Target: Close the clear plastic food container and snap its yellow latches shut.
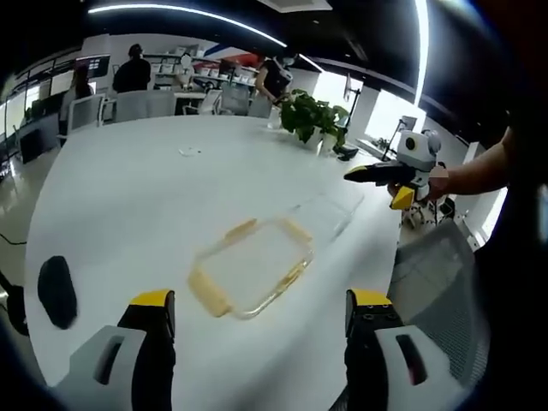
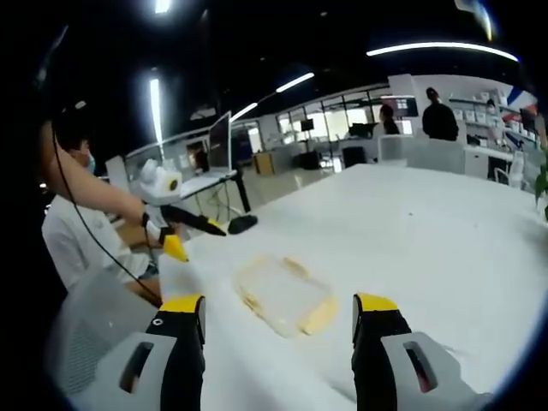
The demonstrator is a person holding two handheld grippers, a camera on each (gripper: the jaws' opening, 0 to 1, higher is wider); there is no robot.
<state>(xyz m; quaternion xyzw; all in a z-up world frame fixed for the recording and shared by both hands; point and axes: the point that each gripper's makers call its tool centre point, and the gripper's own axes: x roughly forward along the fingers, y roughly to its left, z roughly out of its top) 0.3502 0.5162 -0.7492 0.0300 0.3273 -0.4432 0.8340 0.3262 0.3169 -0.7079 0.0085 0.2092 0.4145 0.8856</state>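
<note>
**Approaching the container: nothing latched yet**

Hovering above the broad white table [image 1: 128,197], both tongs are sitting wide open and holding nothing; the left gripper [image 1: 261,312] is showing its two yellow-tipped jaws spread well apart at the bottom of the left gripper view, and the right gripper [image 2: 278,317] is doing the same in the right gripper view. The clear rectangular plastic food container with yellow latches [image 1: 250,267] is lying flat on the table near its edge, ahead of both jaw pairs and touched by neither; a clear flat sheet, possibly the lid [image 1: 330,214], is lying just beyond it, though the picture is too faint to be sure. The yellow latches [image 2: 318,318] are appearing splayed outward, judged unfastened. Judgement: the task is standing at its start; seating the lid and snapping every latch are remaining. A dark oval object [image 1: 56,289] is resting well apart.
</note>
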